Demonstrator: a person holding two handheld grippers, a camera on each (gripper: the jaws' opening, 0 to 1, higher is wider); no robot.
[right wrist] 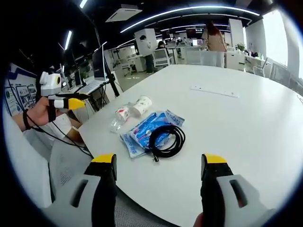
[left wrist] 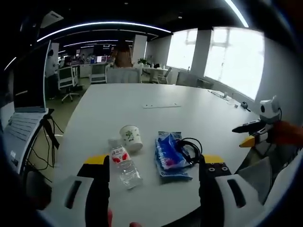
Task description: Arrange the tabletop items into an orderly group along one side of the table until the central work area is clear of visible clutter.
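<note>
Near the white table's [left wrist: 142, 94] edge lie a water bottle [left wrist: 125, 165] and a tipped paper cup [left wrist: 131, 137], a black cable [right wrist: 165, 138] coiled on a blue packet [left wrist: 170, 155] beside them. Both the left gripper [left wrist: 154, 177] and right gripper [right wrist: 158, 177] hover above with jaws wide apart, holding nothing.

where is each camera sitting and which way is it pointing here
Left gripper view: rides the left gripper, looking along its open jaws across the white table at the bottle, paper cup, blue packet and black cable; the right gripper enters at the right.
Right gripper view: rides the right gripper, jaws open, facing the same items from the other side; the left gripper and the person's hand show at left.
Shared: table, bottle, cup, packet, cable.
</note>
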